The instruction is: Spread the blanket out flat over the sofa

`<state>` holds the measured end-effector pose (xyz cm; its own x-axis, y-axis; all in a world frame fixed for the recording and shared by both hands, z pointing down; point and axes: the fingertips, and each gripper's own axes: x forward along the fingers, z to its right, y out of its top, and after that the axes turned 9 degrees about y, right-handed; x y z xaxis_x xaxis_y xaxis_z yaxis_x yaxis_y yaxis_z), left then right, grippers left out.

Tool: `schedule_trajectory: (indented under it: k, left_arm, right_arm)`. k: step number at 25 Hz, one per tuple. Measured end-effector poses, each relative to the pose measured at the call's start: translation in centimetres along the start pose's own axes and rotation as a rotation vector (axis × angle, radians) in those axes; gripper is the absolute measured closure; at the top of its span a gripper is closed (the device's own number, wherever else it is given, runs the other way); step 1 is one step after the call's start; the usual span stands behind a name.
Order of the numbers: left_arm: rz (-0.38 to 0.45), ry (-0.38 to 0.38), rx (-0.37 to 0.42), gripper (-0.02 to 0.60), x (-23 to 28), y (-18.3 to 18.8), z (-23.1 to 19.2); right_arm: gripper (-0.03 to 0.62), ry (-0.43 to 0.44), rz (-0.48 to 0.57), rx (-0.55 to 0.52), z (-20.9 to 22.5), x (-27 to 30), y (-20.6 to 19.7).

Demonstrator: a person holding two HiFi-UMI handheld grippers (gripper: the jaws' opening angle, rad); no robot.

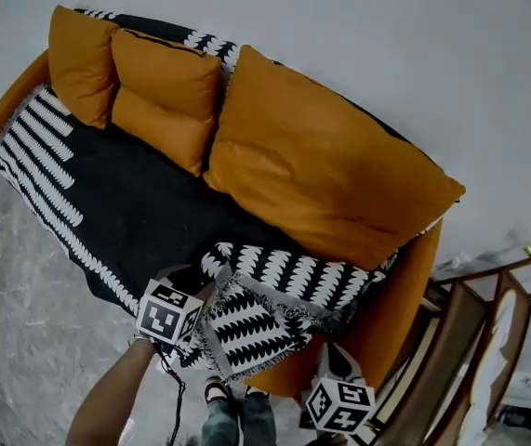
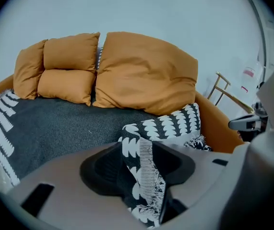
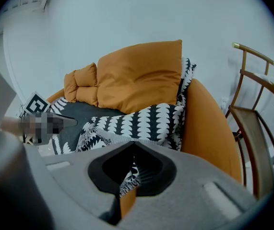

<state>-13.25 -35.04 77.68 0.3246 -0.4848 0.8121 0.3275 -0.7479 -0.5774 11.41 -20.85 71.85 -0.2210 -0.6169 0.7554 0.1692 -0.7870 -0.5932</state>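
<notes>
A black-and-white woven blanket [image 1: 135,203] with a dark grey middle and scalloped borders lies over a rounded orange upholstered sofa [image 1: 404,295]. Its left part is spread flat across the seat and over the left arm. Its right part is doubled back in a rumpled fold at the front right of the seat, with the patterned border and fringe turned up. The left claw [image 1: 189,338], held on a bare forearm [image 1: 107,398], is at the front edge of the seat. In the left gripper view, the left claw [image 2: 141,176] is clamped on a fringed edge of the blanket [image 2: 55,128], and the cloth rises in a ridge between its jaws. The right claw [image 1: 328,365] is lower and to the right, just beside the sofa's front corner. In the right gripper view, the right claw [image 3: 129,176] is closed on a small patterned bit of the blanket [image 3: 141,121], with the orange sofa [image 3: 208,123] close by on the right. A large orange fabric cushion [image 1: 321,165] leans on the backrest at the right. Two smaller orange cushions [image 1: 163,91] stand beside it to the left, touching each other. A wooden chair frame [image 1: 488,323] stands near the sofa's right side on the speckled grey floor [image 1: 14,295].
</notes>
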Motion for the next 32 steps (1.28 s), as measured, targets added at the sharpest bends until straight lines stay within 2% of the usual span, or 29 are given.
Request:
schedule_trajectory:
  k: [4, 10, 14, 17, 23, 32]
  left_arm:
    - [-0.002, -0.008, 0.037, 0.387, 1.4, 0.9, -0.3]
    - [-0.035, -0.025, 0.049, 0.387, 3.6, 1.0, -0.7]
    - [-0.041, -0.010, 0.067, 0.387, 5.3, 1.2, -1.4]
    - [-0.052, -0.018, 0.050, 0.387, 6.4, 1.3, -1.9]
    - [-0.072, -0.085, 0.033, 0.387, 7.7, 1.7, -1.5]
    - [-0.118, -0.111, 0.038, 0.388, 9.0, 1.0, -1.7]
  right_arm:
    - [0.589, -0.010, -0.007, 0.005, 0.7, 0.8, 0.2]
    - [0.589, -0.017, -0.021, 0.024, 1.4, 1.8, 0.4]
    - [0.589, -0.021, -0.028, 0.016, 2.1, 2.5, 0.9]
    - [0.589, -0.020, -0.036, 0.007, 2.4, 2.8, 1.2]
    - [0.589, -0.009, -0.045, -0.014, 2.6, 3.1, 1.5]
    - [0.589, -0.001, -0.054, -0.007, 2.5, 3.4, 0.8]
